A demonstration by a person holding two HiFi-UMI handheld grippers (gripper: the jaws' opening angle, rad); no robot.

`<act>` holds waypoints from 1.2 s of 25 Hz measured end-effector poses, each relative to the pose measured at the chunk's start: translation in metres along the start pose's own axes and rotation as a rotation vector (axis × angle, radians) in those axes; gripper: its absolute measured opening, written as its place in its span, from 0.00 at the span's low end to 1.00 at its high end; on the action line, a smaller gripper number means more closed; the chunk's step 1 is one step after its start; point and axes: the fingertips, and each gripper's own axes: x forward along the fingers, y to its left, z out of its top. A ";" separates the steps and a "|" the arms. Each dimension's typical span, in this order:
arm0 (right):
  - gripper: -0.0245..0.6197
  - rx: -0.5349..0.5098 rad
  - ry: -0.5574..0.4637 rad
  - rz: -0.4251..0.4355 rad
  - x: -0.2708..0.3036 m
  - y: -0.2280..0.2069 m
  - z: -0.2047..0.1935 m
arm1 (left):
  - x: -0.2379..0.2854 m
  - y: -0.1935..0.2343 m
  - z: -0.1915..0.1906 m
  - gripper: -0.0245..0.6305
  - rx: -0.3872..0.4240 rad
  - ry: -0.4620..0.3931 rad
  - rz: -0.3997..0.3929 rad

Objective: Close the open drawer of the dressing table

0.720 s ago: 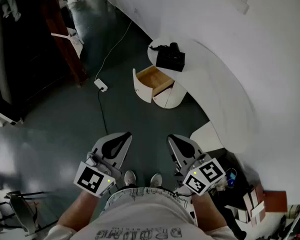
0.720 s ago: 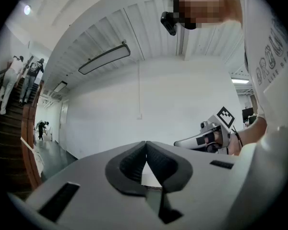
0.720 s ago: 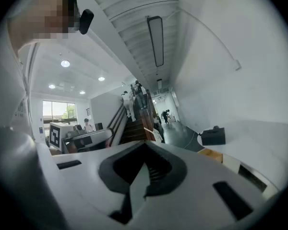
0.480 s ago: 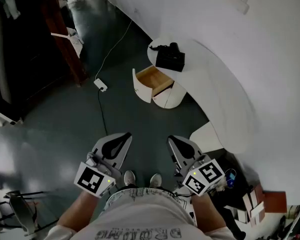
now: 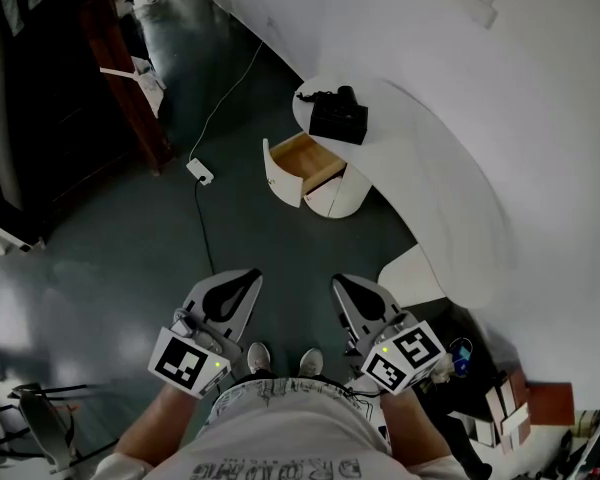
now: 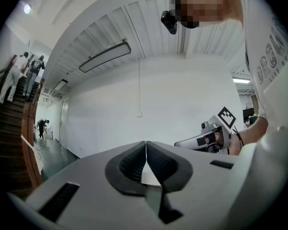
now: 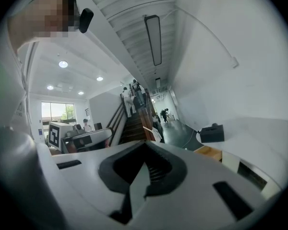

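The white curved dressing table (image 5: 400, 138) stands against the wall, well ahead of me. Its drawer (image 5: 302, 164) is pulled out toward the floor and shows a wooden inside. A black box (image 5: 340, 120) sits on the tabletop above it. My left gripper (image 5: 250, 274) and right gripper (image 5: 338, 281) are held side by side near my body, far short of the drawer, both shut and empty. In the left gripper view the left gripper (image 6: 145, 143) has its jaws meeting in a line. From the right gripper (image 7: 145, 143) the drawer (image 7: 209, 151) shows at the right.
A white power adapter (image 5: 201, 171) with its cable lies on the dark floor left of the drawer. A wooden staircase (image 5: 130, 78) rises at the far left. A low white block (image 5: 420, 271) and assorted clutter (image 5: 510, 398) sit to my right.
The right gripper has shifted a little to the left. The drawer has stayed pulled out and nothing else has changed.
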 end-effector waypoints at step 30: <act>0.05 0.019 0.014 0.006 -0.002 -0.003 -0.006 | 0.003 -0.001 -0.003 0.08 -0.002 -0.006 0.022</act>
